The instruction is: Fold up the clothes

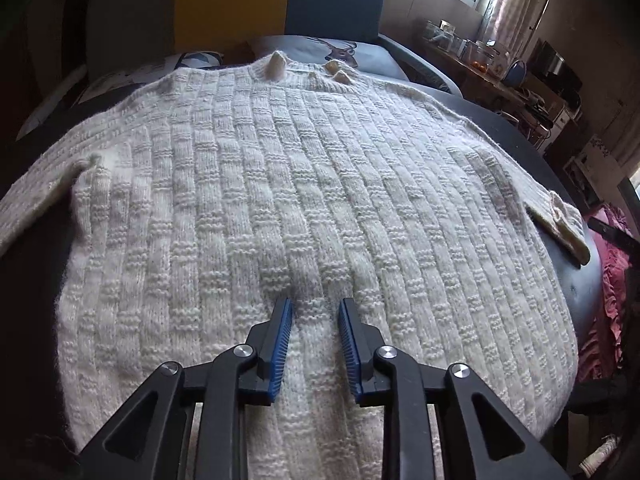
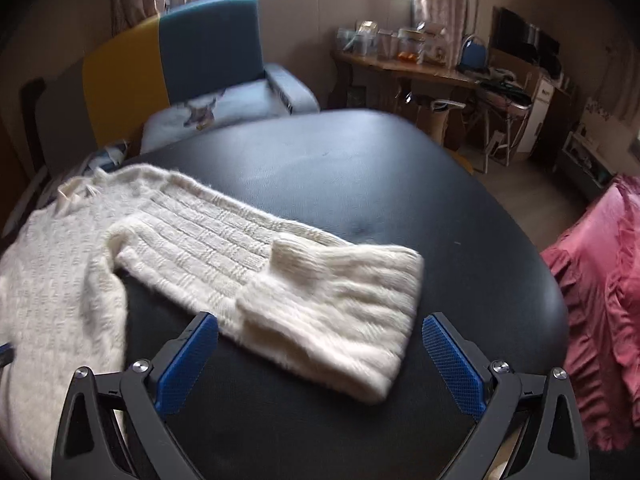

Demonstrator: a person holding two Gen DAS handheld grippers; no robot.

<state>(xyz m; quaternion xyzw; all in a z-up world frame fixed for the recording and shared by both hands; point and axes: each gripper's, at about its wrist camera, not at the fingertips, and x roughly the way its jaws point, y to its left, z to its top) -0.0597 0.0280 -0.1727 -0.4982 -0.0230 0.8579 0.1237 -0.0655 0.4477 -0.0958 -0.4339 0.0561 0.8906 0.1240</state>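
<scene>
On the dark table (image 1: 576, 292), in the left wrist view, a cream knitted sweater (image 1: 280, 184) lies spread flat, its neck toward the far edge and its hem toward the camera. The left gripper (image 1: 315, 308) sits low over the lower middle of the body, fingers a little apart with a strip of knit between them, pinching nothing that I can see. One sleeve runs off toward the left edge.

In the right wrist view, the other sleeve (image 2: 224, 240) stretches out across the table toward its right edge, ending in a thick ribbed cuff (image 2: 340, 308) that is turned back on itself. The right gripper (image 2: 320, 344) hovers at the cuff, fingers wide apart on either side of it, holding nothing.

By my reading, the step in hand is this sleeve. Folding it calls for closing on the cuff and carrying it across onto the body, while the left gripper steadies the knit.
</scene>
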